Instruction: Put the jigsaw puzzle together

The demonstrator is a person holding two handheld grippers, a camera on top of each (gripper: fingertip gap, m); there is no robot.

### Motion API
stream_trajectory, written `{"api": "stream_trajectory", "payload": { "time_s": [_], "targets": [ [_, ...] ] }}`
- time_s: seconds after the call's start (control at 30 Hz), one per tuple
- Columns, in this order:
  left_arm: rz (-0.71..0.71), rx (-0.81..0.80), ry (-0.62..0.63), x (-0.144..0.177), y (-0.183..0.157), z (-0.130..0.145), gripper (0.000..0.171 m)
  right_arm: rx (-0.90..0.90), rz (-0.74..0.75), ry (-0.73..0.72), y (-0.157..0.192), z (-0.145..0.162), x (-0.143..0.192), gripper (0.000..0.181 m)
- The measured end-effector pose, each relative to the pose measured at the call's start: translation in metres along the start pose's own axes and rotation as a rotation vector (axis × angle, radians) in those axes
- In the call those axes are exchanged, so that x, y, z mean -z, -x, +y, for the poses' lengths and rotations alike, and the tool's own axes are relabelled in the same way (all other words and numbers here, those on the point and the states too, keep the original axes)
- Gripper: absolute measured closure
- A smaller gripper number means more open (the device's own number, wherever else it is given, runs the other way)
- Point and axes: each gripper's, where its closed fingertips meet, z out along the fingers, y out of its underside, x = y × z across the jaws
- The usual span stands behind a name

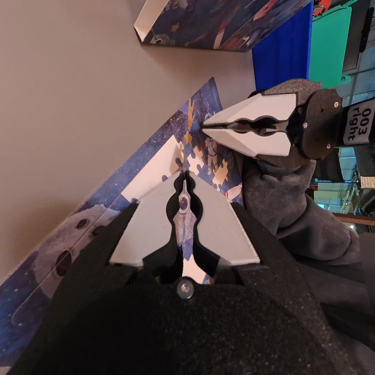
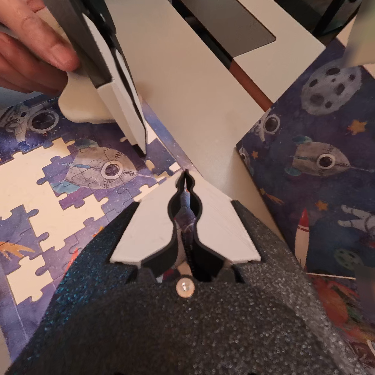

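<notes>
The partly built space puzzle (image 2: 91,172) lies in its blue-edged tray (image 1: 129,162), with bare cream gaps among the joined pieces. My left gripper (image 1: 184,174) is shut on a thin puzzle piece (image 1: 184,158), seen edge-on and sticking out past the tips, over a cream gap near the tray's edge. It also shows in the right wrist view (image 2: 143,151), tips down at the puzzle. My right gripper (image 2: 185,172) is shut. In the left wrist view (image 1: 203,127) its closed tips rest at the puzzle's surface with nothing showing between them.
The puzzle box with the picture stands beside the tray (image 2: 314,162) and shows at the top of the left wrist view (image 1: 203,24). A bare hand (image 2: 30,50) holds the left gripper; a grey gloved hand (image 1: 284,203) holds the right. The white table (image 1: 81,81) lies beyond the tray. One gripper's finger ends stand about 5 centimeters off the other's.
</notes>
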Motion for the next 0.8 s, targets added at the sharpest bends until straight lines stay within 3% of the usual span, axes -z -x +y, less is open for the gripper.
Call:
{"api": "stream_trajectory", "payload": {
  "time_s": [0.3, 0.57, 0.8],
  "targets": [
    [0.044, -0.01, -0.008, 0.003, -0.005, 0.0, 0.17, 0.044, 0.022, 0.027, 0.006, 0.001, -0.006, 0.181],
    [0.037, -0.036, -0.112, 0.05, 0.006, -0.008, 0.17, 0.021, 0.003, -0.014, 0.017, -0.01, -0.005, 0.181],
    [0.059, -0.041, -0.049, 0.031, 0.003, 0.002, 0.17, 0.087, 0.051, 0.006, 0.022, -0.01, -0.013, 0.181]
  ]
}}
